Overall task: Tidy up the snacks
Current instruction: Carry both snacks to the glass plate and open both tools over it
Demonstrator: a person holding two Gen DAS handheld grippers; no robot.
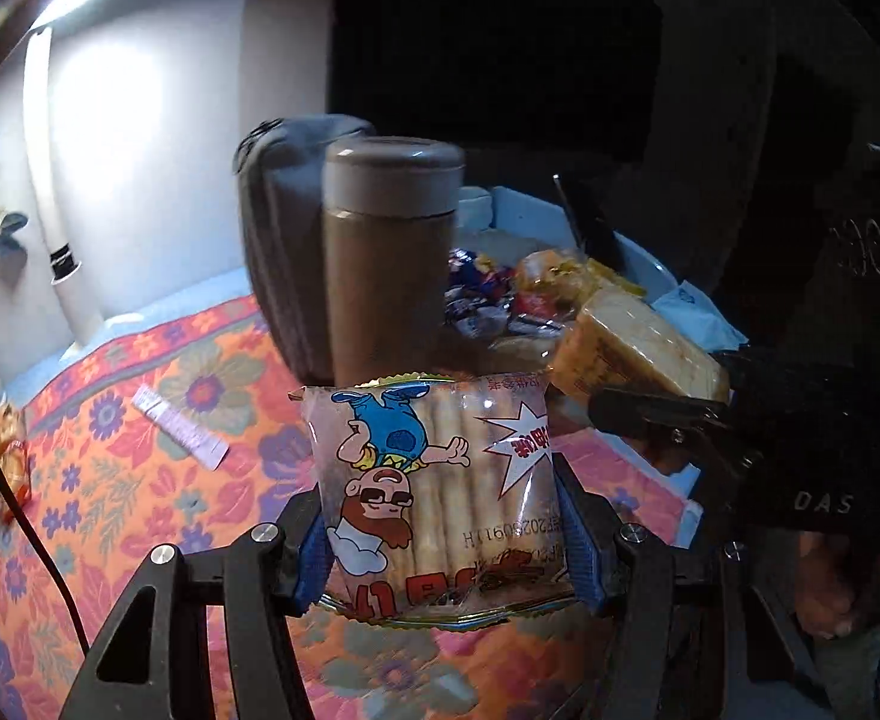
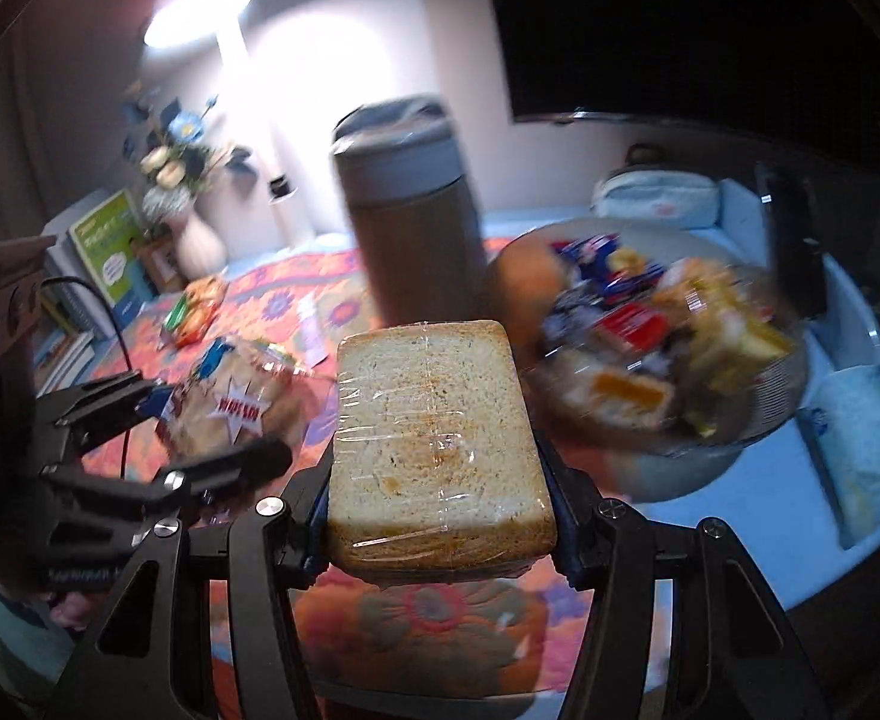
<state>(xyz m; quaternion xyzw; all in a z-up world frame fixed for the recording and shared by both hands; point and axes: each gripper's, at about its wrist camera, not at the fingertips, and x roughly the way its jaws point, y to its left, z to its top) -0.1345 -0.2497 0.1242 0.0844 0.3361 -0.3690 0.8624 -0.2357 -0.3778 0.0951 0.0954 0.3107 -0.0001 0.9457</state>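
Note:
My left gripper is shut on a cartoon-printed biscuit packet, held above the floral cloth. The packet also shows in the right wrist view. My right gripper is shut on a plastic-wrapped bread slice, which also shows in the left wrist view. A glass bowl heaped with wrapped snacks stands to the right, beyond both grippers; its snacks also show in the left wrist view.
A brown flask stands just beyond the packet, a grey pouch behind it. A small sachet and a snack packet lie on the floral cloth. A vase, books and tissue packs ring the table.

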